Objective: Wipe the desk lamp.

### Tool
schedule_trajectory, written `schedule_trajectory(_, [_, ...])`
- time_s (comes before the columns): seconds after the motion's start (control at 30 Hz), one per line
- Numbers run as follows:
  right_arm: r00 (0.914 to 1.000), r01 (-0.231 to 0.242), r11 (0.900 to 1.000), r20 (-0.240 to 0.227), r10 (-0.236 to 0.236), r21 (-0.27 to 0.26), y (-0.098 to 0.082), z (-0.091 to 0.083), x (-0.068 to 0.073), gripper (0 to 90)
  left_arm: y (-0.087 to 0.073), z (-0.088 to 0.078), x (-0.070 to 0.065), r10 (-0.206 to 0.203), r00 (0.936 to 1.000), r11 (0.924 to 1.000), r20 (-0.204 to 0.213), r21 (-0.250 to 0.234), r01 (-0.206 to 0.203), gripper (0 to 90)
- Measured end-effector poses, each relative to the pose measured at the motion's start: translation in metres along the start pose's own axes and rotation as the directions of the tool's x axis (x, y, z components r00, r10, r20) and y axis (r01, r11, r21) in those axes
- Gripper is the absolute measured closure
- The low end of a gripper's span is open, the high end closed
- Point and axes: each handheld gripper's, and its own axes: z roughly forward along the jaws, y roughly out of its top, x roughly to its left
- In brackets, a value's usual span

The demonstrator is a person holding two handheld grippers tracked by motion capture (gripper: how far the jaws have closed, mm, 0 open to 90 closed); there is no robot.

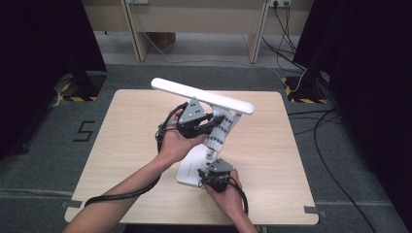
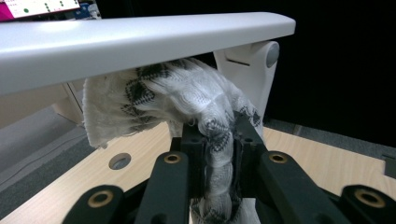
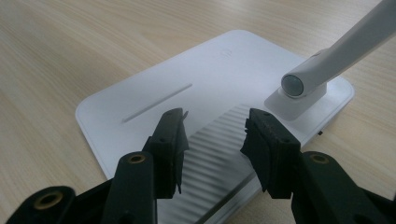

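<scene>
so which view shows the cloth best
The left gripper view: the cloth is close up, bunched and pinched in the left tool, pressed under the lamp head. The high view shows it small beside the lamp arm.

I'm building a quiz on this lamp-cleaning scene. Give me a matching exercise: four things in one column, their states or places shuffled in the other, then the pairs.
1. left gripper
2. right gripper
3. lamp head
4. lamp base

A. flat on the wooden table
B. shut on the patterned cloth
C. white bar just above the cloth
D. open, jaws over the base's ribbed patch

Pairs: 1-B, 2-D, 3-C, 4-A
</scene>
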Motion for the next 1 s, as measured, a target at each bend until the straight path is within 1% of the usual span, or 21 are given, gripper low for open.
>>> schedule_trajectory(0.03, [1.0000,0.000,1.000,0.000,0.000,-0.001,0.000,0.000,0.000,57.1,0.000,0.000,0.000,0.000,1.0000,1.0000,0.000,0.000,0.000,78.5])
schedule_trajectory(0.07, [1.0000,0.000,1.000,0.000,0.000,-0.001,0.000,0.000,0.000,57.2,-0.002,0.001,0.000,0.003,0.9999,0.9999,-0.009,-0.015,-0.004,78.5])
schedule_trajectory(0.13, [1.0000,0.000,1.000,0.002,0.000,0.000,0.000,0.000,0.000,57.2,-0.003,0.002,0.001,0.011,0.9997,0.9996,-0.020,-0.024,-0.011,78.3])
schedule_trajectory(0.17, [1.0000,0.000,1.000,0.002,0.000,0.000,0.000,0.000,0.000,57.2,-0.003,0.002,0.001,0.011,0.9997,0.9996,-0.020,-0.024,-0.011,78.3])
schedule_trajectory(0.2, [1.0000,0.000,1.000,0.001,0.000,0.000,0.000,0.000,0.000,57.1,-0.003,0.003,0.002,0.018,0.9993,0.9994,-0.033,-0.028,-0.019,78.3])
schedule_trajectory(0.23, [1.0000,0.000,1.000,0.001,0.000,0.000,0.000,0.000,0.000,57.2,-0.003,0.003,0.002,0.018,0.9993,0.9994,-0.033,-0.028,-0.019,78.3])
schedule_trajectory(0.3, [1.0000,0.000,1.000,0.000,0.000,-0.001,0.000,0.000,0.000,57.2,-0.004,0.005,0.005,0.026,0.9985,0.9993,-0.048,-0.028,-0.027,78.3])
schedule_trajectory(0.47, [1.0000,0.000,1.000,0.001,0.000,0.000,0.000,0.000,0.000,57.2,-0.003,0.007,0.007,0.036,0.9970,0.9990,-0.069,-0.025,-0.037,78.4])
schedule_trajectory(0.77, [1.0000,0.001,1.000,-0.001,-0.001,-0.001,0.000,0.000,0.000,57.1,-0.002,0.009,0.005,0.072,0.9939,0.9971,-0.083,-0.020,-0.074,78.3])
schedule_trajectory(0.9, [1.0000,0.001,1.000,0.000,-0.001,0.000,0.000,0.000,0.000,57.1,-0.003,0.011,0.002,0.095,0.9919,0.9954,-0.085,-0.007,-0.096,78.3])
schedule_trajectory(1.0, [1.0000,0.001,1.000,0.000,-0.001,-0.001,0.000,0.000,0.000,57.2,-0.004,0.014,0.001,0.100,0.9915,0.9950,-0.083,0.007,-0.099,78.3])
